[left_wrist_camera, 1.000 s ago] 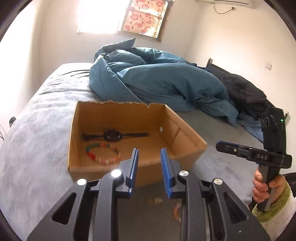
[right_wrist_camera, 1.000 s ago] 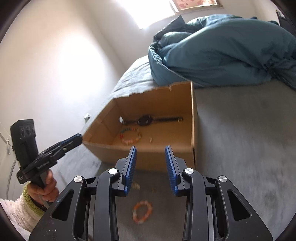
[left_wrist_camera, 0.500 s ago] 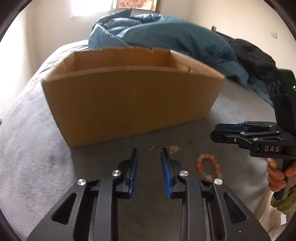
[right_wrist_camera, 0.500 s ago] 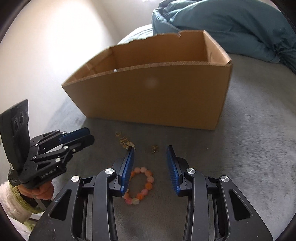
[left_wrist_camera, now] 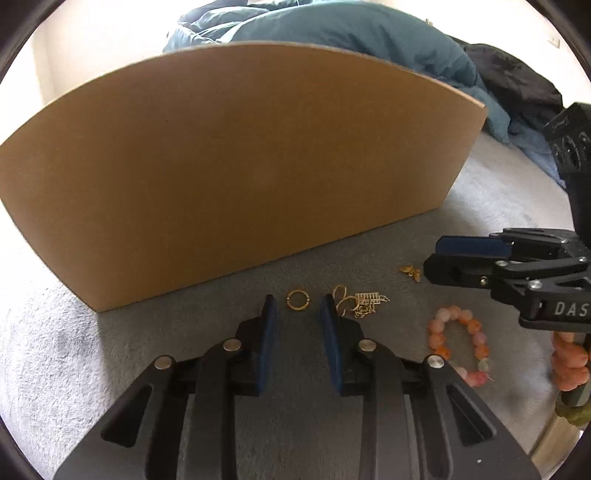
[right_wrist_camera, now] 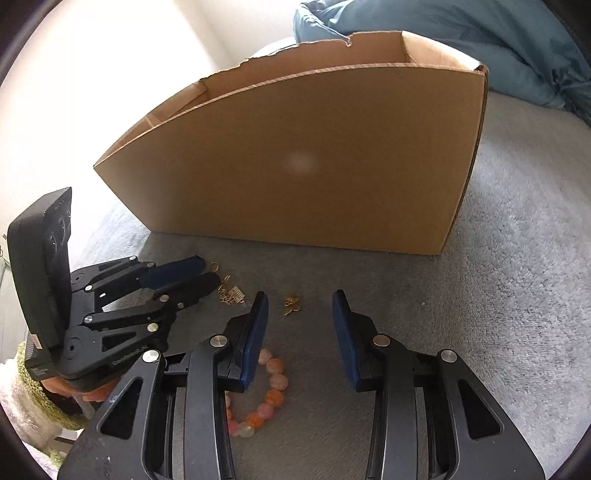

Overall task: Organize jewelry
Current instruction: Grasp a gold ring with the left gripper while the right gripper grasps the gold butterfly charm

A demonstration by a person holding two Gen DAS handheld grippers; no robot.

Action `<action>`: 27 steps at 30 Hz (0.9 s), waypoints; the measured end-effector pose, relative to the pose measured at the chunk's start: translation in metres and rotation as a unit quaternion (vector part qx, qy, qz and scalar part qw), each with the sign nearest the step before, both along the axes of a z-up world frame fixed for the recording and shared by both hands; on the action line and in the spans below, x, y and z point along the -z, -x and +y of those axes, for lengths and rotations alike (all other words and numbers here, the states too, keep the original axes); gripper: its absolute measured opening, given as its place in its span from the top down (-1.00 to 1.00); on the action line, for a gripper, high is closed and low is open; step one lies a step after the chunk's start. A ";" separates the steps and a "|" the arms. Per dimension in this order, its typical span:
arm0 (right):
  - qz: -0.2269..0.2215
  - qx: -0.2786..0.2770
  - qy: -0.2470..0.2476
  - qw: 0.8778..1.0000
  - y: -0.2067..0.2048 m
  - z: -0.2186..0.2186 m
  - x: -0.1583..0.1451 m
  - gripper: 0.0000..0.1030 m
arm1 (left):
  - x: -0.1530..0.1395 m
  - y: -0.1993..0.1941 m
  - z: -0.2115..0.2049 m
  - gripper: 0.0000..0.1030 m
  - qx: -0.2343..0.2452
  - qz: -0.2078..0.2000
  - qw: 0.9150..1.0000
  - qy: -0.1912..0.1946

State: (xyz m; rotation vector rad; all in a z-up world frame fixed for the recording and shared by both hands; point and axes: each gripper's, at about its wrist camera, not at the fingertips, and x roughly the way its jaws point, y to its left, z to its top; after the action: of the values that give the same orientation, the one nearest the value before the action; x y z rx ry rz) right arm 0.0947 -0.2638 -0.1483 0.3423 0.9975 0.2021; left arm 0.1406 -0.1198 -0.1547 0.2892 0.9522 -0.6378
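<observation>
The left claw point(left_wrist_camera: 297, 306) hangs narrowly parted and empty, a small gold ring point(left_wrist_camera: 297, 299) just past its tips. The right claw point(right_wrist_camera: 299, 308) stands a little wider, also empty, a gold butterfly charm point(right_wrist_camera: 291, 303) between its tips and the pink bead bracelet point(right_wrist_camera: 271, 391) partly under its left finger. A tangled gold chain point(left_wrist_camera: 364, 303) lies between both claws. Best to settle each tip flat onto the bed, straddle one piece, and close slowly so nothing slides. All lies on the grey bed cover point(right_wrist_camera: 517, 295), just before the cardboard box point(right_wrist_camera: 314, 166); a blue duvet point(left_wrist_camera: 351, 33) is heaped beyond.
</observation>
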 end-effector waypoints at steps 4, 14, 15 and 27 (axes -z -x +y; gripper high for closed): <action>0.003 0.003 -0.006 1.000 0.003 0.001 0.005 0.31 | 0.003 -0.004 -0.007 0.54 -0.003 -0.001 1.000 -0.010; 0.001 0.008 -0.006 1.000 0.013 -0.008 0.000 0.31 | 0.001 -0.001 -0.007 0.77 -0.005 -0.011 1.000 0.000; -0.001 0.008 -0.005 1.000 0.014 -0.008 0.000 0.31 | 0.000 -0.001 -0.006 0.77 -0.007 -0.012 1.000 0.001; -0.010 -0.027 0.042 0.999 0.010 0.014 0.003 0.28 | 0.004 0.004 0.017 0.77 -0.037 -0.003 0.999 0.027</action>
State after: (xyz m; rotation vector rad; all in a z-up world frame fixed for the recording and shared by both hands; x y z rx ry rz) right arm 0.0846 -0.2502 -0.1510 0.2376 0.9939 0.2116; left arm 0.1370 -0.1032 -0.1590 0.2080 0.9341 -0.5938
